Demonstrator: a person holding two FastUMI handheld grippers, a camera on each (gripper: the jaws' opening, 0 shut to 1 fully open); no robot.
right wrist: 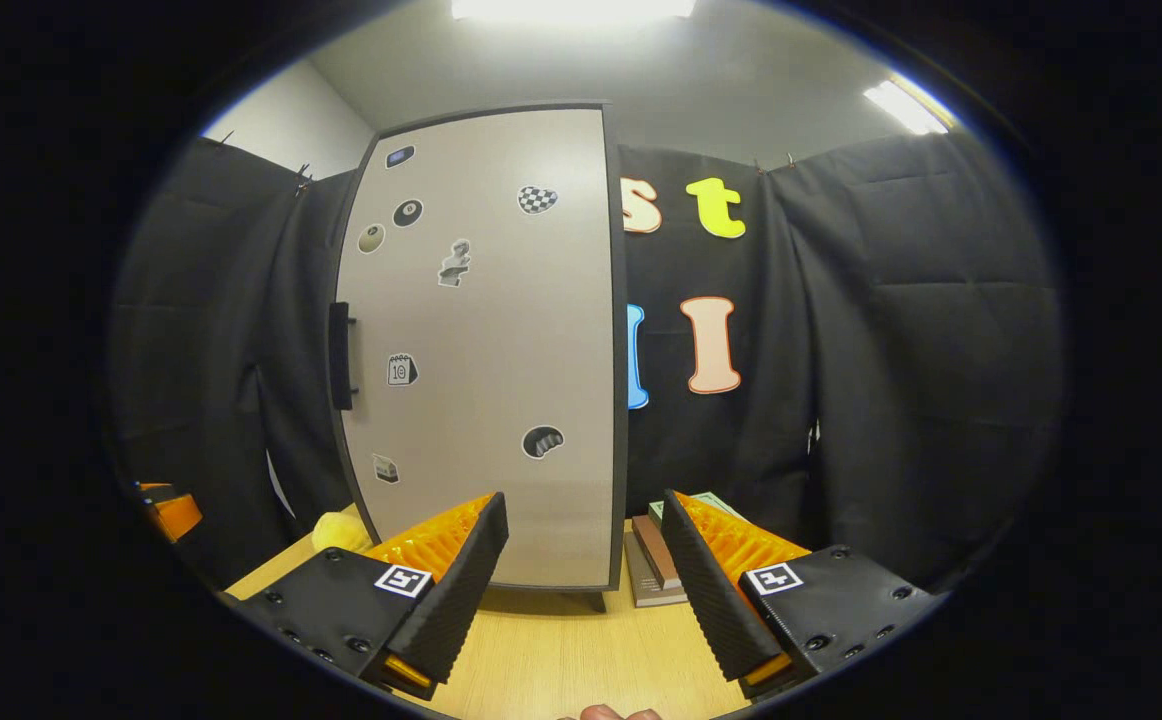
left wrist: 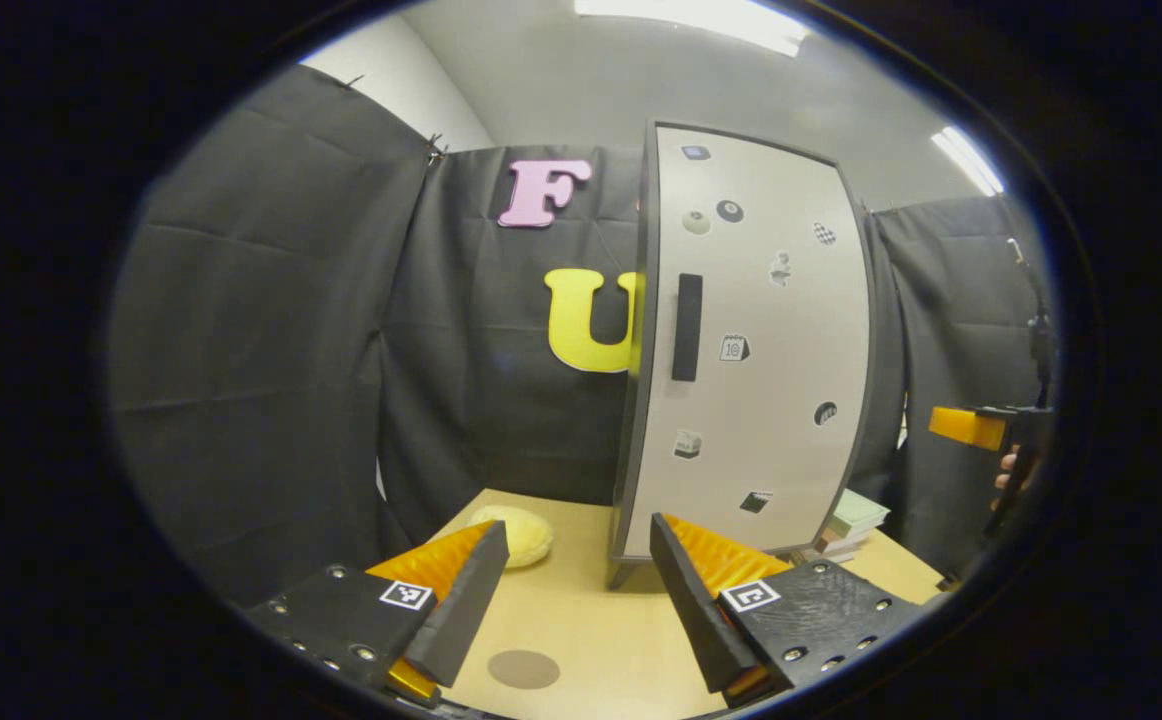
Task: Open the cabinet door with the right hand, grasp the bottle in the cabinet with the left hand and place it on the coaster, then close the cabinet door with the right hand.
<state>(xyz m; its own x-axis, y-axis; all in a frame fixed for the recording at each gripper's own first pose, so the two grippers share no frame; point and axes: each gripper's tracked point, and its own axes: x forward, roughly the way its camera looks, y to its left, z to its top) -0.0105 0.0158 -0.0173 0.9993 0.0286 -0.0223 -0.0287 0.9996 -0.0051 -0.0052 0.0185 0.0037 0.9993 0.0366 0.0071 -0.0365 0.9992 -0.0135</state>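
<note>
Left gripper view first: the left gripper has its fingers spread wide apart with nothing between them, hovering over the wooden table. Dead ahead and slightly to its right stands the cabinet, door shut, with the dark handle on the door's near-left edge. The round brown coaster sits on the table right below the gap between the fingers, and a yellow spongy thing lies just past the left finger. Far off to the right you can catch the other gripper with a hand behind it. Right gripper view next: the right gripper is also wide open and empty, pointed at the lower right part of the cabinet door, while the handle is up and off to its left. Some books lie ahead between the fingers, beside the cabinet. The bottle must be inside, can't see it. Biggest risk imo: the handle is slim and sits at the door's edge, so coming in off-angle could make the fingers slip off, or shove the whole cabinet instead of swinging the door.
</note>
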